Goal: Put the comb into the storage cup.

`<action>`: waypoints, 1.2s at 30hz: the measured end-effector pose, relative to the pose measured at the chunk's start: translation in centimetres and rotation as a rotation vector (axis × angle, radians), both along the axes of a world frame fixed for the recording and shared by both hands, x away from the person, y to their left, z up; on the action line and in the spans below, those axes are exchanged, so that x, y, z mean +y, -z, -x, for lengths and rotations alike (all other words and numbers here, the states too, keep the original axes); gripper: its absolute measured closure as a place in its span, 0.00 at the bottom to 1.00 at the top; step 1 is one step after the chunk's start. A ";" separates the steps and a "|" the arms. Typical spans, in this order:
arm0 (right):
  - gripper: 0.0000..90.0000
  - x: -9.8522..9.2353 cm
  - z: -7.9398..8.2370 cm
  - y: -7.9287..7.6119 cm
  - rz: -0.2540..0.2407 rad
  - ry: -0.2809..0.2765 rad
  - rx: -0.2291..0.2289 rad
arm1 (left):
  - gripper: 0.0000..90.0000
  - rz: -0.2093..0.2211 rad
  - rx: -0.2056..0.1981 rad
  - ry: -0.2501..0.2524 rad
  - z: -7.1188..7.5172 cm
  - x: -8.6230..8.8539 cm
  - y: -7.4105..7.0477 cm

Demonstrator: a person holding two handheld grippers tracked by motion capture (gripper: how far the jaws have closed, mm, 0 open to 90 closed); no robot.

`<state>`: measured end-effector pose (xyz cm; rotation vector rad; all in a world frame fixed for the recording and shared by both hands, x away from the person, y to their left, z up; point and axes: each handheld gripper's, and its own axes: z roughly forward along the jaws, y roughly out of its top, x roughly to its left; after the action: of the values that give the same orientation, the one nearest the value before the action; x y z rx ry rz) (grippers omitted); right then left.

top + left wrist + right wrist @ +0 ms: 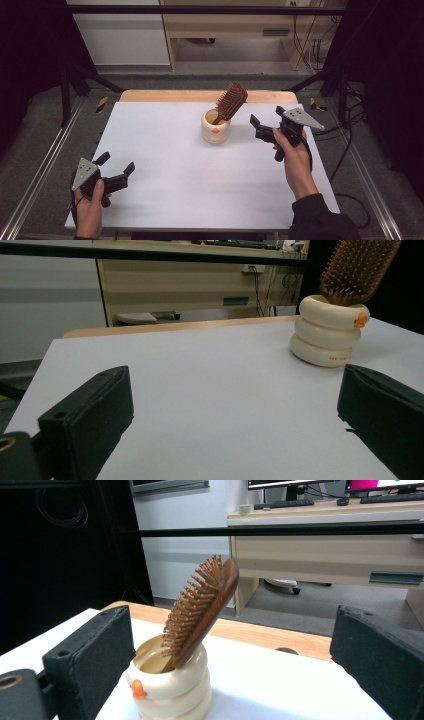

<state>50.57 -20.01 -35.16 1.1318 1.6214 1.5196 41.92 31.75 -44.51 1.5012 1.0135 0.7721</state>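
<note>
Near the far middle of the white table [165,165], a cream ribbed holder [216,127] stands upright with a small orange mark on its front, and a wooden hairbrush [230,102] sits in it handle down, its bristled head leaning up and to the right above the rim. The right gripper [265,126] is held just to the right of the holder, near it but apart, its jaws spread wide and empty; in the right gripper view the holder [170,690] and the tilted hairbrush [202,610] lie between the two black jaws, with the bristles facing left. The left gripper [116,172] rests low at the near left corner of the table, well apart from the holder, its jaws likewise parted with nothing between them. In the left gripper view the holder [327,335] stands far off toward the right, with the head of the hairbrush [357,270] rising out of it against the dark background.
</note>
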 end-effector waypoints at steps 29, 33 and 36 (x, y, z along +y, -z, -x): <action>0.05 -3.7 4.2 2.7 -0.001 0.025 -0.016 | 0.02 -0.010 -0.031 0.010 0.8 0.3 -0.3; 0.05 -4.2 4.8 2.9 0.005 0.031 -0.040 | 0.02 -0.002 -0.037 0.019 0.9 0.3 -0.3; 0.05 -4.6 5.3 3.1 0.003 0.038 -0.050 | 0.02 -0.009 -0.038 0.017 1.1 0.4 -0.1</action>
<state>45.26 -24.60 -38.26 1.1087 1.5599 1.5083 40.82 32.14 -44.36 1.4955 0.9690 0.7920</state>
